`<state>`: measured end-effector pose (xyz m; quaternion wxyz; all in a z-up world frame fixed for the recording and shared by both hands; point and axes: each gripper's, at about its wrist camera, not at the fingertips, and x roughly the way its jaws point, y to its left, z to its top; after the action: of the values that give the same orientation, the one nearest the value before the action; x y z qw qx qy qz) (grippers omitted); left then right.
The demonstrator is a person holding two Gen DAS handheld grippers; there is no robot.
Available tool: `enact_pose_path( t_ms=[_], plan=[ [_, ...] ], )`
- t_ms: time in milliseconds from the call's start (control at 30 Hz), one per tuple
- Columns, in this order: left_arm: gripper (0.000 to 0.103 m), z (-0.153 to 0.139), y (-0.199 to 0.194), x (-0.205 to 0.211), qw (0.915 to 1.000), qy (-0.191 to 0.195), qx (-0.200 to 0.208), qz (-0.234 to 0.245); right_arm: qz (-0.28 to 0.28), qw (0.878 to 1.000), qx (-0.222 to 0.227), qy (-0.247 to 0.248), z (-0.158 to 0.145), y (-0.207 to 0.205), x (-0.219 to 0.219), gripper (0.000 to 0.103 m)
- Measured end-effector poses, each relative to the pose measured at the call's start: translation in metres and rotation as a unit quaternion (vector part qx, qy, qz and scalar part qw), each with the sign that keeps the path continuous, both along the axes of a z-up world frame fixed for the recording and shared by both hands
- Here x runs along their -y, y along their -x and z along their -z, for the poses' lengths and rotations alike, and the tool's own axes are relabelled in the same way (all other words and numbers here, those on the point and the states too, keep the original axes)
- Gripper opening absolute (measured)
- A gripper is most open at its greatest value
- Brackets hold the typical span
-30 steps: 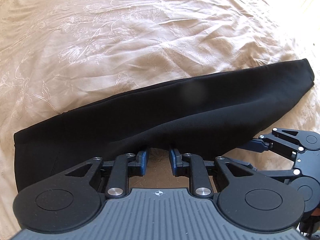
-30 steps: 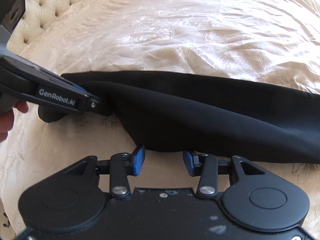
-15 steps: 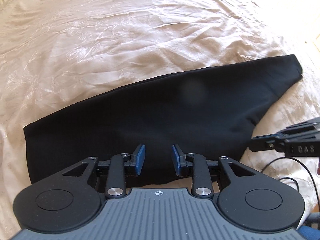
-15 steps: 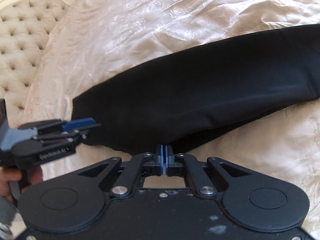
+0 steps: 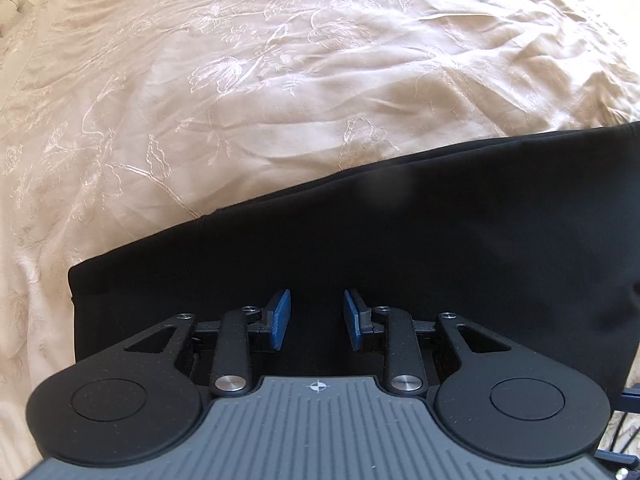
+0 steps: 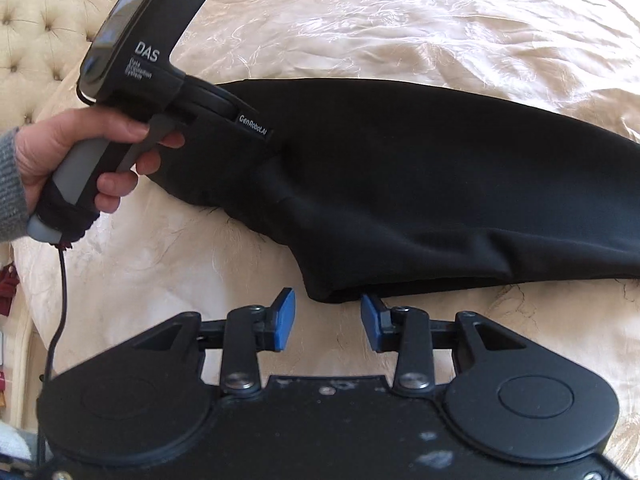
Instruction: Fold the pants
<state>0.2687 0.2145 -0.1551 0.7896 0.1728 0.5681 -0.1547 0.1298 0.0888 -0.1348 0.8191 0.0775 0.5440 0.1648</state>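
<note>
Black pants lie folded lengthwise in a long strip across a cream bedspread. My left gripper is open and empty, its blue pads just above the black cloth near its left end. In the right wrist view the pants run from upper left to the right edge. My right gripper is open and empty, right at the near hem of the cloth. The left gripper's body is held by a hand over the pants' left end; its fingertips are hidden there.
A tufted cream headboard stands at the far left in the right wrist view. A black cable hangs from the left tool's handle. The embroidered bedspread stretches far beyond the pants.
My right gripper was shut half a second ago and has opened at the near hem. My left gripper has moved over the pants' left part, staying open.
</note>
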Motion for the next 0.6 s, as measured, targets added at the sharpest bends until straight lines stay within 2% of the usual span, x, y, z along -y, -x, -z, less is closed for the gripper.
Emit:
enact_pose_path(
  t_ms=[100,133,167,233,267,333,400,433,467,533,600],
  plan=[
    [0.029,-0.007,-0.002,-0.002,1.0000,-0.005,0.006,0.004,-0.008,1.000,0.020,0.016,0.002,-0.010,-0.008,0.038],
    [0.029,-0.011,-0.001,-0.003,0.9999,-0.005,0.010,0.004,-0.012,1.000,0.013,0.017,0.001,-0.015,-0.009,0.028],
    [0.029,-0.015,0.000,-0.006,0.9999,-0.004,0.013,0.002,-0.006,1.000,-0.006,-0.002,-0.002,-0.021,-0.005,0.011],
    [0.029,-0.023,0.003,-0.013,0.9999,-0.002,0.013,-0.008,0.050,0.995,-0.053,-0.070,-0.011,-0.029,0.017,0.008],
    [0.029,-0.026,0.004,-0.017,0.9998,0.002,0.010,-0.014,0.083,0.987,-0.087,-0.107,-0.012,-0.029,0.028,0.007],
    [0.029,-0.028,0.007,-0.024,0.9995,0.014,0.002,-0.029,0.116,0.973,-0.137,-0.142,-0.003,-0.027,0.038,0.006],
    [0.029,-0.027,0.012,-0.029,0.9991,0.019,-0.007,-0.038,0.126,0.968,-0.166,-0.138,0.013,-0.025,0.042,0.006],
    [0.029,-0.026,0.015,-0.032,0.9990,0.017,-0.010,-0.041,0.123,0.968,-0.172,-0.131,0.018,-0.025,0.041,0.010],
    [0.029,-0.025,0.017,-0.034,0.9990,0.012,-0.010,-0.041,0.118,0.968,-0.185,-0.122,0.021,-0.026,0.041,0.020],
    [0.029,-0.025,0.025,-0.038,0.9993,0.000,-0.005,-0.038,0.093,0.966,-0.218,-0.102,0.015,-0.028,0.039,0.026],
    [0.029,-0.028,0.032,-0.041,0.9995,-0.005,0.002,-0.031,0.040,0.976,-0.186,-0.103,-0.008,-0.028,0.039,0.026]
  ],
)
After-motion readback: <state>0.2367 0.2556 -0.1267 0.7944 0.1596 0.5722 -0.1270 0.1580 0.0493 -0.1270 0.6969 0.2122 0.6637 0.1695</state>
